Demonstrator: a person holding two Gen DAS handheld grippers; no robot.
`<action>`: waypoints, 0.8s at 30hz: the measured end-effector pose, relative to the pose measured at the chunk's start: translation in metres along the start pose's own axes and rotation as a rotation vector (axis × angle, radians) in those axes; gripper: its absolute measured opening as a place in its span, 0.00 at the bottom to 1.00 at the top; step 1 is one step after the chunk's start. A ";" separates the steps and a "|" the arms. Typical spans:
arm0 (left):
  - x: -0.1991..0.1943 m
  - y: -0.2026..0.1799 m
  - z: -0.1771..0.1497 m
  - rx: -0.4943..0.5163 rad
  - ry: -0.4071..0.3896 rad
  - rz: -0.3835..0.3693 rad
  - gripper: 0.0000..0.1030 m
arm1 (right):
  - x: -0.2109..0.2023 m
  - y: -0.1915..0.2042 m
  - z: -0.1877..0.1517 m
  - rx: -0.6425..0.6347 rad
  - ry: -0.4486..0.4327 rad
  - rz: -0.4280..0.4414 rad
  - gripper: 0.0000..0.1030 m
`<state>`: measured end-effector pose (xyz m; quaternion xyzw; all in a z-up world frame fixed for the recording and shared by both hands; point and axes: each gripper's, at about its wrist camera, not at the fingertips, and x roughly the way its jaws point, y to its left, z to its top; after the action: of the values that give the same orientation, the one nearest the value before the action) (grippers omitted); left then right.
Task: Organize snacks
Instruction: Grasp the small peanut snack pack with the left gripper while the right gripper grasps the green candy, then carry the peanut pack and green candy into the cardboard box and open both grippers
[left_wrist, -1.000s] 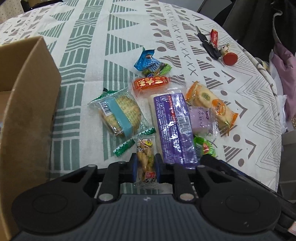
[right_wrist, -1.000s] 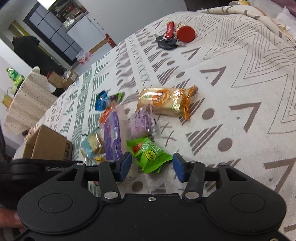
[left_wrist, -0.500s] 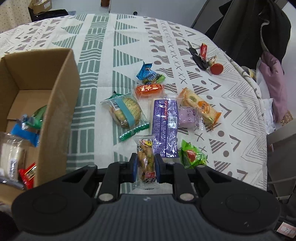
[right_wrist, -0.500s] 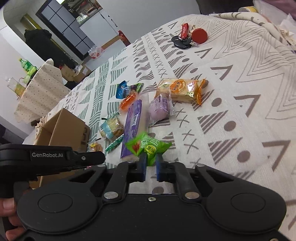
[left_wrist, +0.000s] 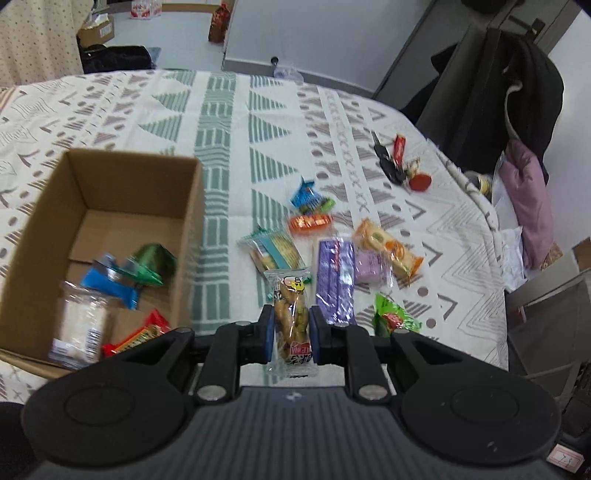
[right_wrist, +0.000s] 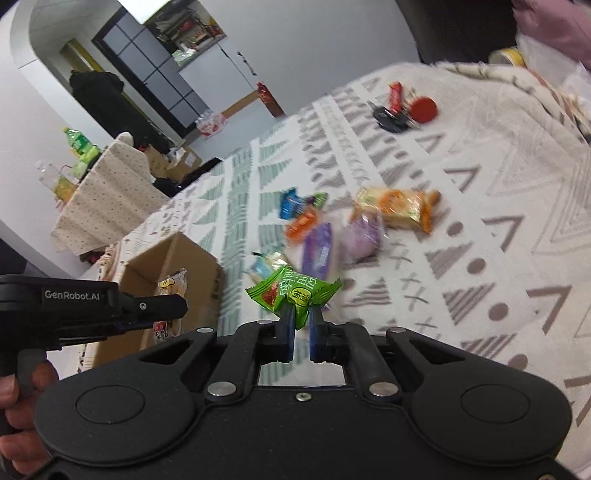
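Observation:
My left gripper (left_wrist: 291, 332) is shut on a clear packet of yellow-brown snacks (left_wrist: 291, 310), held above the tablecloth just right of the open cardboard box (left_wrist: 192, 236). The box holds several packets, among them a white one (left_wrist: 79, 328) and a blue one (left_wrist: 107, 284). My right gripper (right_wrist: 300, 325) is shut on a green snack packet (right_wrist: 291, 293), lifted off the table. In the right wrist view the left gripper (right_wrist: 147, 306) shows beside the box (right_wrist: 173, 258). Loose on the cloth lie a purple bar (left_wrist: 336, 277), an orange-yellow packet (left_wrist: 388, 247) and a cracker packet (left_wrist: 273, 251).
A key bunch with a red round tag (left_wrist: 402, 170) lies at the far right of the table. A small blue packet (left_wrist: 306, 192) and an orange packet (left_wrist: 310, 221) sit behind the crackers. A chair with dark clothing (left_wrist: 517, 92) stands past the table's right edge.
My right gripper closed on the green packet and lifted it. My left gripper rose and drew back with its snack packet, bringing the box's inside into view.

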<state>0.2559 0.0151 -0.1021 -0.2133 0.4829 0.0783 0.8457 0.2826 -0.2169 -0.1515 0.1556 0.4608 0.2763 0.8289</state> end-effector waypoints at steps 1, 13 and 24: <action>-0.004 0.003 0.002 -0.004 -0.006 0.001 0.18 | -0.001 0.005 0.001 -0.006 -0.004 0.002 0.07; -0.033 0.048 0.022 -0.053 -0.051 0.000 0.18 | 0.000 0.058 0.015 -0.062 -0.032 0.025 0.07; -0.043 0.108 0.033 -0.126 -0.072 0.020 0.18 | 0.019 0.117 0.016 -0.131 -0.011 0.058 0.07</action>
<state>0.2231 0.1298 -0.0818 -0.2580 0.4485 0.1247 0.8466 0.2677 -0.1123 -0.0960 0.1158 0.4322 0.3292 0.8315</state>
